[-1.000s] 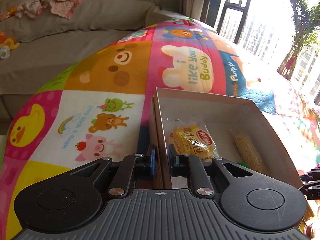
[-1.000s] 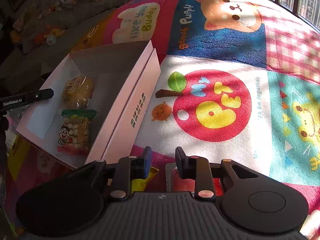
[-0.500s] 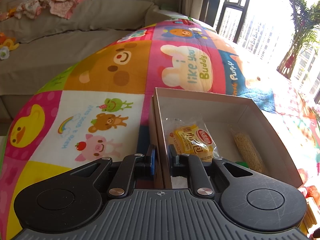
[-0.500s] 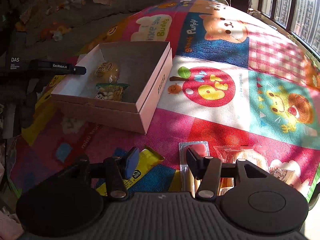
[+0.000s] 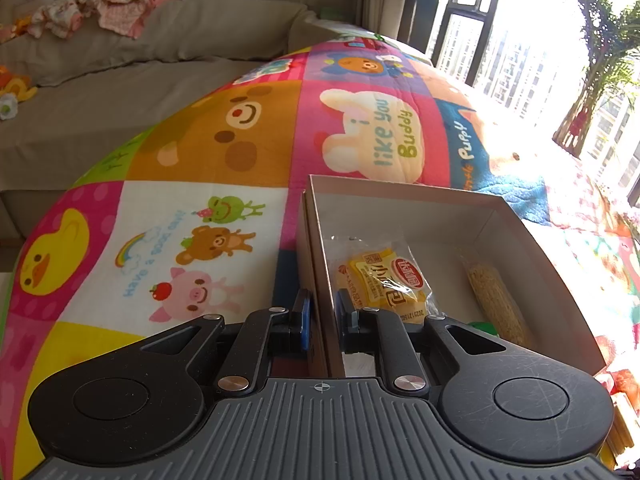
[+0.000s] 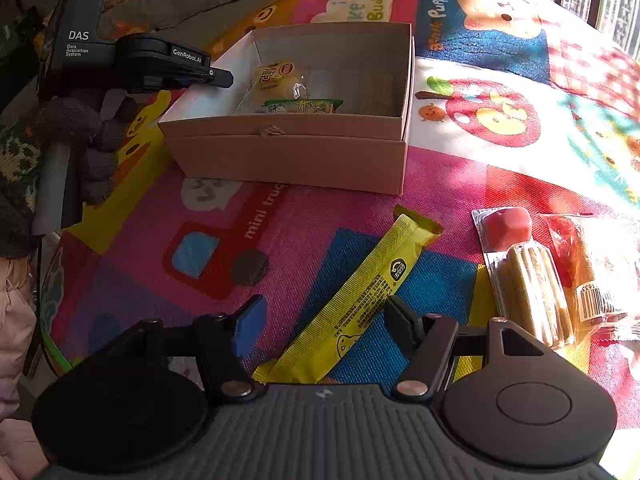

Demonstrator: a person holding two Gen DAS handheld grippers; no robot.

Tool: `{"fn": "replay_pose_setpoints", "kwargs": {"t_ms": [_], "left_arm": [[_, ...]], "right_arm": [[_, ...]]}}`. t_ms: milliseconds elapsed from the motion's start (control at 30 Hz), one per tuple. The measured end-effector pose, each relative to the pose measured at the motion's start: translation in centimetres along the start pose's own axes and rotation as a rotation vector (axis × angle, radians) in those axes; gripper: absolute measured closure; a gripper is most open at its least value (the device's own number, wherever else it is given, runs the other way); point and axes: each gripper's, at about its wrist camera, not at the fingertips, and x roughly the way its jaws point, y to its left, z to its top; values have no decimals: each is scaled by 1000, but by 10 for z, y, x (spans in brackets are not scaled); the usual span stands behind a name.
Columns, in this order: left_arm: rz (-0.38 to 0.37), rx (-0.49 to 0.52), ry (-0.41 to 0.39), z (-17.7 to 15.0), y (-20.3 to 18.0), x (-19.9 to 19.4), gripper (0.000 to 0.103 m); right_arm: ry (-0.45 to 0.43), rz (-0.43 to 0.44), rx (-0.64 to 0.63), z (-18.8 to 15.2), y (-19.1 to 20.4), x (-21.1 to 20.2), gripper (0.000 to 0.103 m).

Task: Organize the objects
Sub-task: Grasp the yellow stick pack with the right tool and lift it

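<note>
Right tool [image 6: 320,320] spread wider, straddling yellow bar [image 6: 356,300] — lying diagonally, left tool [image 5: 322,316] pinching box wall [image 5: 316,248]

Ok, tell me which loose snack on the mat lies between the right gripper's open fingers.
The long yellow bar. It runs diagonally through the right gripper; the red-capped cracker pack and clear orange-tinted packet lie off to its right.

Two packets [image 6: 288,88] lie in the box [image 6: 288,156] on the mat [image 6: 280,232] — before it a bar [image 6: 360,300], crackers [image 6: 532,292] to its right.
</note>
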Motion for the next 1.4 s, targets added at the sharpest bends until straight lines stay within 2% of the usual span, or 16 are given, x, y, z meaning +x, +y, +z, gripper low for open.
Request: {"fn": "replay_pose_setpoints", "kwargs": {"t_ms": [133, 300, 467, 733, 833, 1000, 1100, 1167, 1200, 1233, 1300, 1400], "left_arm": [[1, 0, 0, 0, 0, 0, 88], [0, 1, 0, 0, 0, 0, 88], [4, 6, 1, 0, -1, 0, 88], [1, 7, 3, -1, -1, -2, 88], [2, 8, 4, -1, -2, -2, 88], [4, 15, 7, 0, -2, -2, 88], [8, 19, 9, -1, -1, -3, 88], [10, 22, 10, 0, -3, -2, 88], [10, 22, 10, 0, -2, -2, 88], [10, 22, 10, 0, -3, -2, 88], [9, 23, 9, -1, -3, -3, 88], [9, 23, 10, 0, -3, -2, 88]], "right_arm": [[7, -96, -65, -9, -3, 0, 39], [-1, -191, -8, -18, -35, -14, 39], [-24, -148, 71, -28, -52, -20, 39], [-45, -56, 37, -31, -28, -19, 39], [-58, -64, 10, -30, -21, -21, 39], [-98, -124, -22, -18, -23, -13, 43], [-89, -129, -31, -12, -27, -4, 49], [-82, -101, -5, -10, -32, -2, 53], [-82, -96, -4, -10, -32, -4, 59], [-80, -93, -6, -11, -31, -5, 69], [-69, -77, -2, -12, -30, -8, 78], [-40, -38, -6, -19, -24, -14, 81]]}}
